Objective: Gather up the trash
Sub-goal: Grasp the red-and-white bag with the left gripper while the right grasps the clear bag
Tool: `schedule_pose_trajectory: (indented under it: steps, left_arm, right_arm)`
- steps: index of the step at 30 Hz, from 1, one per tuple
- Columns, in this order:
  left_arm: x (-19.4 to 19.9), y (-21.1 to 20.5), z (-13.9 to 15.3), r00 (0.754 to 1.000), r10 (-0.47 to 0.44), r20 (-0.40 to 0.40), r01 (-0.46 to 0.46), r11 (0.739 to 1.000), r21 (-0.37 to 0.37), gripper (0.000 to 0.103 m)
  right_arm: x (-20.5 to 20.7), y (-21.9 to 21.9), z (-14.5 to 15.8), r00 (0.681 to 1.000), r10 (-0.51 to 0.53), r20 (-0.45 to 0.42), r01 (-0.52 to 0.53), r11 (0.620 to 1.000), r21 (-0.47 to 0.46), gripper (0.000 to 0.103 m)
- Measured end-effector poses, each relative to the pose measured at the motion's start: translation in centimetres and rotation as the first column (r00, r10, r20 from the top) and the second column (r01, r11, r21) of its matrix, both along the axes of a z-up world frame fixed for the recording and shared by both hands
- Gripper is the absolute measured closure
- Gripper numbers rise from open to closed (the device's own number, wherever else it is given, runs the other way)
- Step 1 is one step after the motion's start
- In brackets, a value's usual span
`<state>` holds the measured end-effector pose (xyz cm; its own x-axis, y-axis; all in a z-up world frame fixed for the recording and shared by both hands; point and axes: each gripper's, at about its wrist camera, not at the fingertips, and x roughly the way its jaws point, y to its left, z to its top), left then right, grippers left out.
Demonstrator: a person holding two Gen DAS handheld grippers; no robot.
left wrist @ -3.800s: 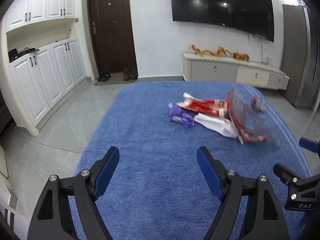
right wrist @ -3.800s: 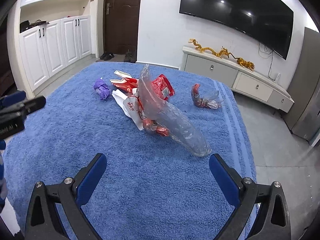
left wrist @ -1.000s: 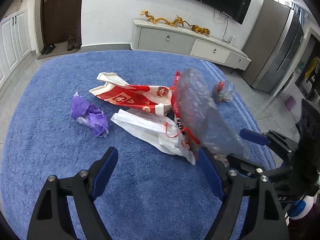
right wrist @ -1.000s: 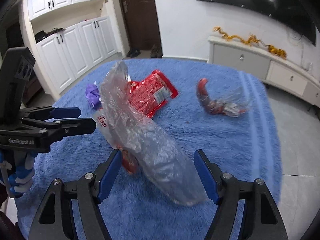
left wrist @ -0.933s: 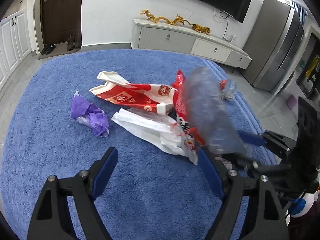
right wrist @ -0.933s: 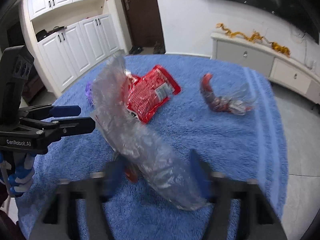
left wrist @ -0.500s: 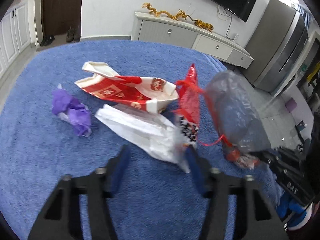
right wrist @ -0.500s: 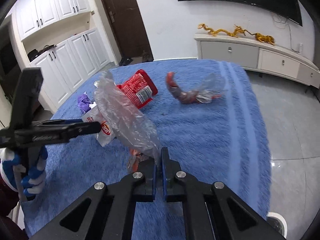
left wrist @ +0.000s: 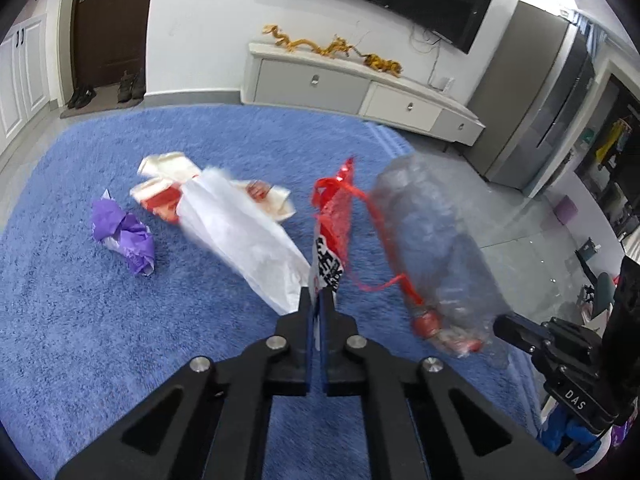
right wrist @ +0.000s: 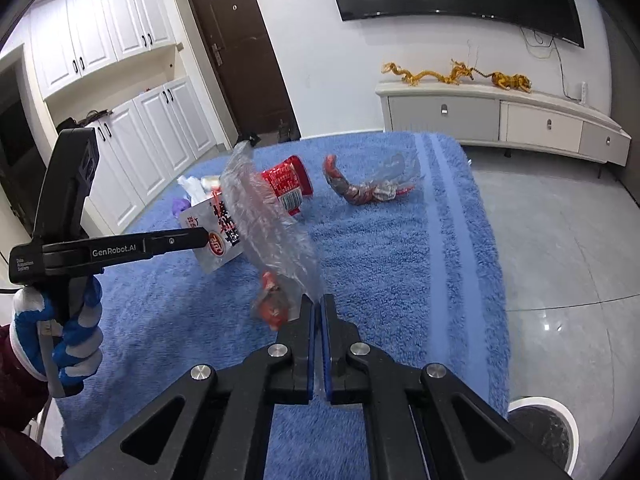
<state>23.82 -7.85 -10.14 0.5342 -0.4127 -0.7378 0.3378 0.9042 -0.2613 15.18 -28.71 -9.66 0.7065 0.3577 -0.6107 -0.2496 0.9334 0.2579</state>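
Observation:
My right gripper is shut on a clear plastic bag with red scraps inside, held above the blue rug; the bag also shows in the left wrist view. My left gripper is shut on a white and red snack wrapper, lifted off the rug, also seen in the right wrist view. On the rug lie a white plastic bag, a red and white paper bag, a purple crumpled wrapper, a red packet and a clear wrapper with red.
The blue rug covers the floor, with grey tiles to its right. A white bin stands at the lower right. A white TV cabinet lines the far wall; white cupboards stand at the left.
Both grippers came in from open and closed: the right on the clear bag, the left on the snack wrapper. Both pieces are lifted off the rug and the white bag has shifted.

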Motion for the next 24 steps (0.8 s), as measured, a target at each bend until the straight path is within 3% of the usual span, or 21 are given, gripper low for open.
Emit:
schedule_pose_trajectory:
  steps: [7, 13, 18, 24]
  left_arm:
    - [-3.0, 0.4, 2.3, 0.999, -0.024, 0.039, 0.025, 0.999, -0.028, 0.101]
    - [-4.4, 2.0, 0.0, 0.997, -0.041, -0.073, 0.036, 0.998, -0.058, 0.101]
    - [-4.8, 3.0, -1.7, 0.993, -0.046, -0.109, 0.041, 0.998, -0.049, 0.099]
    - [-4.7, 1.8, -1.0, 0.995, -0.085, -0.061, 0.085, 0.996, 0.001, 0.097]
  right_arm:
    - [-2.1, -0.5, 1.8, 0.999, -0.009, 0.046, 0.009, 1.0, 0.0, 0.1]
    - [-2.9, -0.1, 1.1, 1.0, 0.012, 0.016, -0.012, 1.0, -0.004, 0.1]
    - [-2.4, 0.3, -0.4, 0.999, 0.024, -0.04, -0.024, 1.0, 0.004, 0.1]
    - [-1.3, 0.7, -1.7, 0.996, 0.053, -0.078, -0.052, 0.998, 0.019, 0.1]
